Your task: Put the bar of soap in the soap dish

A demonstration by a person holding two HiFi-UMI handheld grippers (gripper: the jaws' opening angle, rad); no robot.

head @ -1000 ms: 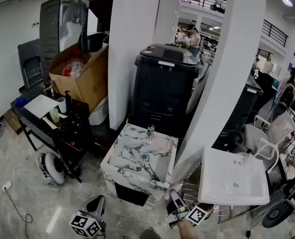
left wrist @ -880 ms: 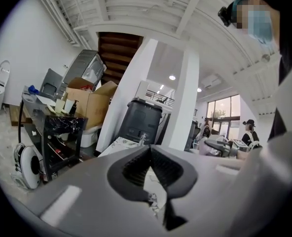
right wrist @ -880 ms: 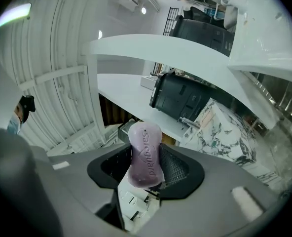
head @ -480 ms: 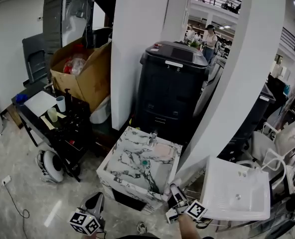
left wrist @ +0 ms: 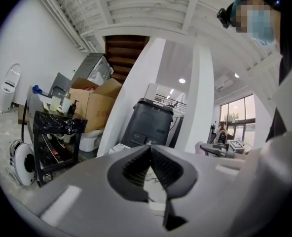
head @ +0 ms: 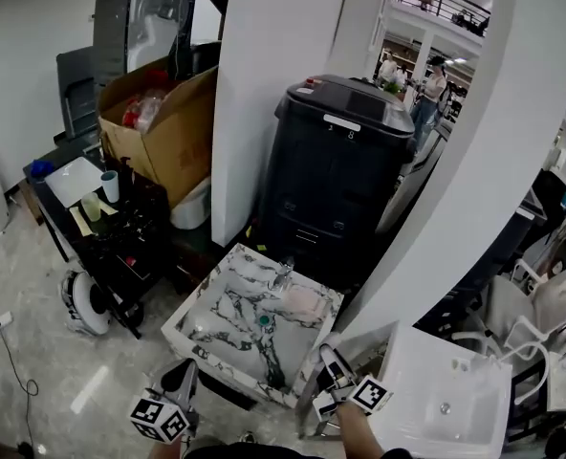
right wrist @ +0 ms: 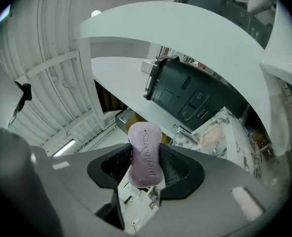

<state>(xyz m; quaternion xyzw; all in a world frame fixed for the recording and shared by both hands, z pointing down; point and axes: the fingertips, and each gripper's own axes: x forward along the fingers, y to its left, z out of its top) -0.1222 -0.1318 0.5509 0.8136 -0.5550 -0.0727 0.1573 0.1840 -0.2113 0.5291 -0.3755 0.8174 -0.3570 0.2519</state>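
- Black bin: the largest item. It stands directly behind the marble basin unit and has no part in the task.
- Marble basin unit: located just ahead of both grippers. A tap stands at its far rim.
- Left gripper: held low, near the unit's near-left corner. The jaws are closed against each other with nothing between them. No role in this step is evident.
- Right gripper: held near the unit's near-right corner. The jaws are clamped on the bar of soap, which stands on end between them.
- Soap dish: pale pink, on the far right part of the unit, just beside the tap. It appears unoccupied.
- Task status: pickup is complete. The soap is in the air in the right jaws, well apart from the dish. By judgement, what remains is to carry it across the basin, lower it into the dish and release it.
- View differences:
  - Only the right gripper view shows the soap, with its pink colour and embossed lettering. The head view does not resolve it.
  - Only the head view shows where both grippers sit relative to the unit.
  - Only the left gripper view confirms that the left jaws are empty.
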